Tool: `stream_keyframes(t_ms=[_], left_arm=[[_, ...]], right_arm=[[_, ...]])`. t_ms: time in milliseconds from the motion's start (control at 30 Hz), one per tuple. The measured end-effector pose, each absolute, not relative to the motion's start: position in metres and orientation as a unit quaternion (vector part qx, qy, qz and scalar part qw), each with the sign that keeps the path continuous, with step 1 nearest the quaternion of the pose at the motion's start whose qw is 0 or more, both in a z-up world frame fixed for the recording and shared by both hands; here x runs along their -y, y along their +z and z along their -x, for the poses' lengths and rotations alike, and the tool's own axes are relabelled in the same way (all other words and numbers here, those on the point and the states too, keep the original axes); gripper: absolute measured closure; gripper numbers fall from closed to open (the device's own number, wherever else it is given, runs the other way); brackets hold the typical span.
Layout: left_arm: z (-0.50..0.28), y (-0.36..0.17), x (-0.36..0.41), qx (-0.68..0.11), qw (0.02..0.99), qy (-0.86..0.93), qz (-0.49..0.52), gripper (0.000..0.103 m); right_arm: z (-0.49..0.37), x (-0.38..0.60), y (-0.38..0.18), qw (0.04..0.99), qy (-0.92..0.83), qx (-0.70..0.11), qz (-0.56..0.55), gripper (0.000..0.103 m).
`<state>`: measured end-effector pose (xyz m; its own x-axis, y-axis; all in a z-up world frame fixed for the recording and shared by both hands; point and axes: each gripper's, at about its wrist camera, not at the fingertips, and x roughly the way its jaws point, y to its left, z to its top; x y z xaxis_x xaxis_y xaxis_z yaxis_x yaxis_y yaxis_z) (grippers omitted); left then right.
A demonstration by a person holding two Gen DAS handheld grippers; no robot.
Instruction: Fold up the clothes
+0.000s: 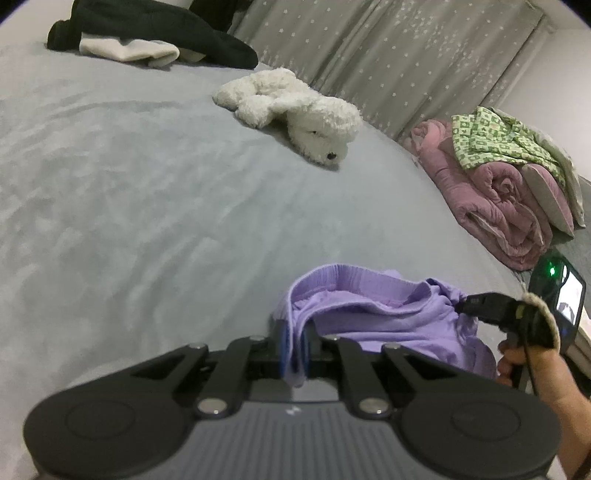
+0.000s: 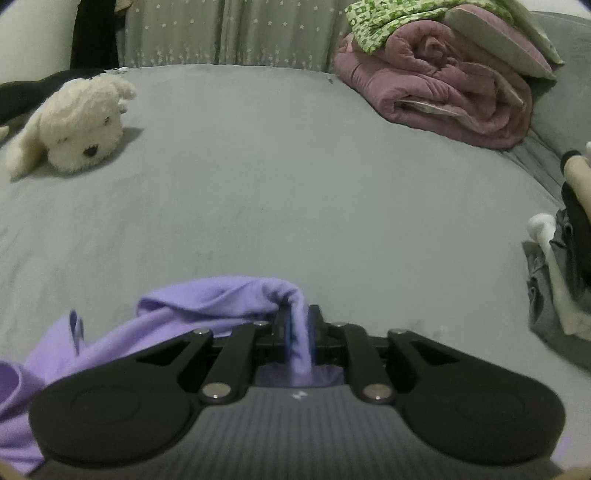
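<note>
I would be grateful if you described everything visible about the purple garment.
The purple garment is a soft lilac knit, crumpled on the grey bed, with a ribbed elastic band showing at its far edge. The left gripper pinches one fold and the right gripper another, lifting both folds off the bed. Its full shape is hidden.

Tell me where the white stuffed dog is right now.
The stuffed dog lies on the grey bed, far left in the right wrist view, near the curtain.

Both the left gripper and right gripper angle downward, each clamped on cloth.
</note>
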<state>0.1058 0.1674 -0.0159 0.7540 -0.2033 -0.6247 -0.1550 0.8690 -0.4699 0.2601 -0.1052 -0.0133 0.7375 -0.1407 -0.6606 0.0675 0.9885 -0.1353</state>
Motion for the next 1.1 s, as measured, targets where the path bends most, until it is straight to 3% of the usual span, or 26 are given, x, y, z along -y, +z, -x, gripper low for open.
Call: stream_keyframes(t_ms=[167, 333, 633, 967, 1100], left_arm=[[-0.107, -0.019, -0.166, -0.361, 0.895, -0.01, 0.261, 0.089], [-0.106, -0.019, -0.16, -0.371, 0.895, 0.0, 0.247, 0.076], [-0.103, -0.017, -0.152, -0.38, 0.896, 0.014, 0.229, 0.076], [-0.096, -0.017, -0.145, -0.376, 0.898, 0.025, 0.225, 0.076], [-0.097, -0.017, -0.141, -0.376, 0.899, 0.025, 0.224, 0.076]], right_arm=[[-0.242, 0.108, -0.004, 0.932, -0.038, -0.357, 0.043, 0.065], [-0.218, 0.111, 0.012, 0.932, -0.015, -0.359, 0.053, 0.064], [-0.163, 0.12, 0.026, 0.916, 0.03, -0.4, 0.018, 0.057], [-0.114, 0.111, 0.0, 0.874, 0.07, -0.481, -0.016, 0.056], [-0.105, 0.102, -0.009, 0.877, 0.068, -0.475, 0.002, 0.056]])
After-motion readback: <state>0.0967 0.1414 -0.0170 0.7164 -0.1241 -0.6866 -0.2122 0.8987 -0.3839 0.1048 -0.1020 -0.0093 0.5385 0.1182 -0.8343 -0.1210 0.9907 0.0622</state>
